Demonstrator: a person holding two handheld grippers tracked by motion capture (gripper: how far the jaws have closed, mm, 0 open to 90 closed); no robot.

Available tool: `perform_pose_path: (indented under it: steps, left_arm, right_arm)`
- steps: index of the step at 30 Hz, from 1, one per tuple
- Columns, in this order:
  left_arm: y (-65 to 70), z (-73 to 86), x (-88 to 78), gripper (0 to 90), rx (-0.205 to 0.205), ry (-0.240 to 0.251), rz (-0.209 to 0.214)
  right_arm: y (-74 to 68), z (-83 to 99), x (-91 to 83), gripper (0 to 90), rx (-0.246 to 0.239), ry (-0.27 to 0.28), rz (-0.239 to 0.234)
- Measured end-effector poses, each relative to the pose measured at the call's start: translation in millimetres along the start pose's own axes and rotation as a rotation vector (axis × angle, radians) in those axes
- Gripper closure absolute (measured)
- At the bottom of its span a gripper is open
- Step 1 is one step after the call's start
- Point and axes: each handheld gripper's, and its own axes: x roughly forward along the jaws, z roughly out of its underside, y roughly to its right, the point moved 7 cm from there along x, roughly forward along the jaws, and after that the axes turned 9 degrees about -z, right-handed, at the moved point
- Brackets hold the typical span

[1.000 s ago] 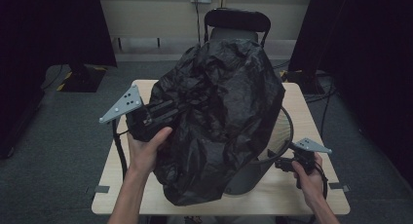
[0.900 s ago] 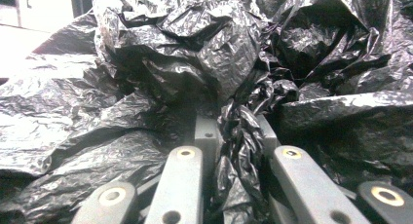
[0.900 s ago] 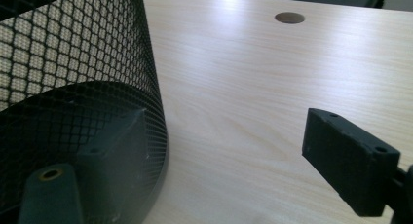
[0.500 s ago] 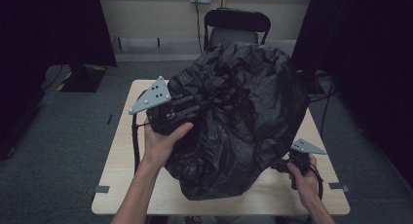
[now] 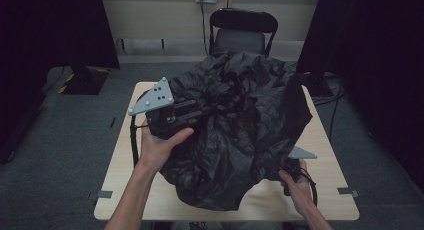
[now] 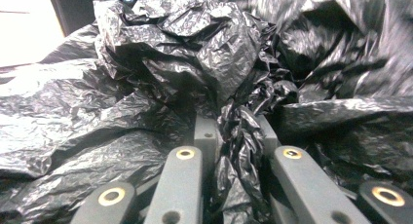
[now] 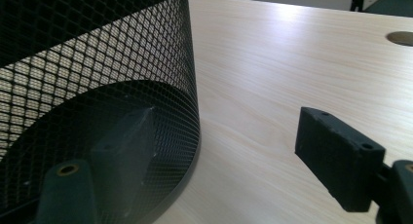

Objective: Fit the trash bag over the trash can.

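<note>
A big crumpled black plastic bag (image 5: 235, 125) covers most of the wooden table (image 5: 325, 140). My left gripper (image 5: 172, 115) is held at the bag's left side. In the left gripper view it (image 6: 236, 126) is shut on a twisted fold of the bag (image 6: 195, 48). My right gripper (image 5: 292, 167) is low at the bag's front right edge, partly under the plastic. In the right gripper view it (image 7: 229, 141) stands open astride the wall of a black mesh bin (image 7: 97, 63). One jaw shows through the mesh, the other is well clear outside. These jaws have just been closing a little.
A black folding chair (image 5: 242, 35) stands behind the table. Dark curtains hang at both sides. Bare tabletop (image 7: 292, 53) stretches beyond the bin, with a round cable hole (image 7: 402, 37) at its far end. The table's front edge is near my right hand.
My left gripper has carried its fold of the bag to the right, and the bag has spread toward the table's right side. My right hand has slid in under the bag's front edge.
</note>
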Motion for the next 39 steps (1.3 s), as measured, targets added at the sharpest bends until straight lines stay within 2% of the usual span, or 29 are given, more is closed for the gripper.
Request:
perform_pose_path:
  steps: [2,6,7,9,11,13,16,18,25,28,31,35,37,39]
  left_arm:
    - [2.9,2.5,-0.6,79.6,0.034,-0.029,-0.005]
    - [6.7,5.4,-2.3,77.0,0.062,-0.047,-0.006]
    - [6.3,6.5,-1.9,72.4,0.065,-0.052,-0.013]
    - [2.1,8.2,-0.7,55.4,0.045,-0.060,-0.047]
    - [-4.5,9.0,-0.5,42.8,0.020,-0.052,-0.093]
    - [-9.7,9.9,-1.7,30.7,0.006,-0.043,-0.116]
    - [-14.0,12.0,-3.3,21.6,0.000,-0.042,-0.129]
    - [-16.3,12.7,-5.3,18.3,-0.013,-0.036,-0.142]
    - [-22.5,9.6,-16.9,20.1,-0.083,0.024,-0.128]
    - [-23.1,9.1,-22.8,21.7,-0.075,0.021,-0.131]
    - [-26.9,11.2,-30.2,21.9,-0.084,0.024,-0.142]
    - [-32.8,20.2,-45.6,23.8,-0.115,0.043,-0.161]
    - [-35.5,27.2,-53.5,24.6,-0.125,0.037,-0.175]
    - [-37.4,33.3,-62.4,25.7,-0.146,0.052,-0.193]
  right_arm:
    - [-4.4,-1.5,3.4,20.7,-0.005,0.000,-0.011]
    - [-6.6,-2.2,5.0,16.9,-0.002,-0.001,-0.022]
    - [-6.3,-2.2,4.3,13.8,-0.003,-0.003,-0.025]
    - [-5.0,-2.9,0.7,13.0,0.000,0.000,-0.023]
    - [-2.6,-4.5,-4.2,12.2,0.004,0.007,-0.009]
    - [0.4,-6.1,-9.4,12.1,0.006,0.012,0.011]
    - [5.9,-7.8,-17.6,12.1,0.006,0.019,0.028]
    - [10.1,-10.2,-22.9,12.0,0.004,0.030,0.055]
    - [16.5,-25.8,-43.1,11.7,0.026,0.098,0.070]
    - [16.7,-31.8,-51.2,11.6,0.048,0.125,0.048]
    - [13.7,-33.5,-59.9,13.5,0.033,0.113,0.045]
    - [6.6,-33.8,-73.9,16.8,0.027,0.116,0.031]
    - [1.7,-34.7,-81.2,19.9,0.025,0.125,0.028]
    - [-6.3,-37.0,-88.2,27.3,0.040,0.141,0.014]
